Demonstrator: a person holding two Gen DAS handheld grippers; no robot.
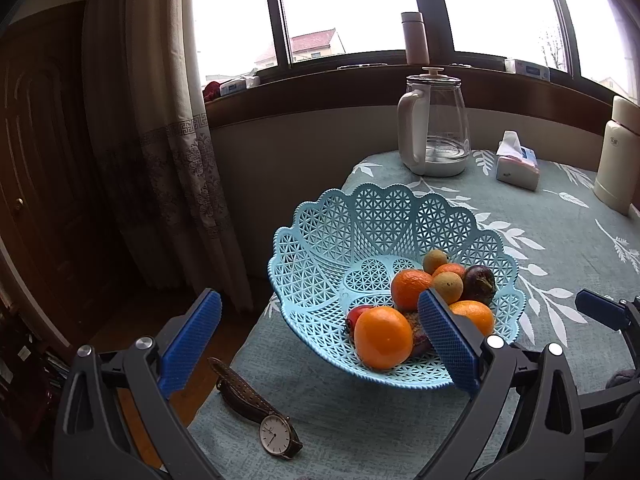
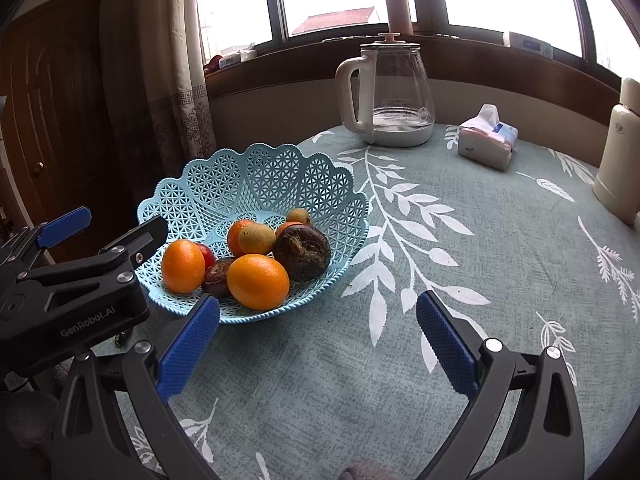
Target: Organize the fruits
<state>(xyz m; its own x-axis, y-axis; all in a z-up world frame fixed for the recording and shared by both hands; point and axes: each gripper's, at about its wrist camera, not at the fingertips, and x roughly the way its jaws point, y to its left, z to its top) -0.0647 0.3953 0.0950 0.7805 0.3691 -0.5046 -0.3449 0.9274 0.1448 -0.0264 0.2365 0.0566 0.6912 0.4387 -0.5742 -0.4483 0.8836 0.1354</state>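
Observation:
A light blue lattice basket (image 1: 320, 248) (image 2: 224, 184) stands on the teal leaf-print tablecloth (image 2: 440, 280). In it lie several oranges (image 1: 383, 338) (image 2: 258, 281), small yellow-green fruits (image 1: 448, 287) (image 2: 256, 239), dark purple-brown fruits (image 1: 480, 282) (image 2: 302, 253) and a red fruit (image 1: 356, 314) (image 2: 207, 254). My left gripper (image 1: 320, 304) hangs open just in front of the basket's near rim, holding nothing. My right gripper (image 2: 318, 312) is open over bare cloth to the basket's right front, also holding nothing. The left gripper's body (image 2: 76, 288) shows at the left of the right wrist view.
A wristwatch (image 1: 264, 416) with a brown strap lies near the table's left edge. At the back stand a glass kettle (image 1: 436, 124) (image 2: 392, 92), a tissue pack (image 1: 516, 164) (image 2: 488, 138) and a cream flask (image 1: 618, 156) (image 2: 618, 152). A curtain (image 1: 160, 120) hangs left.

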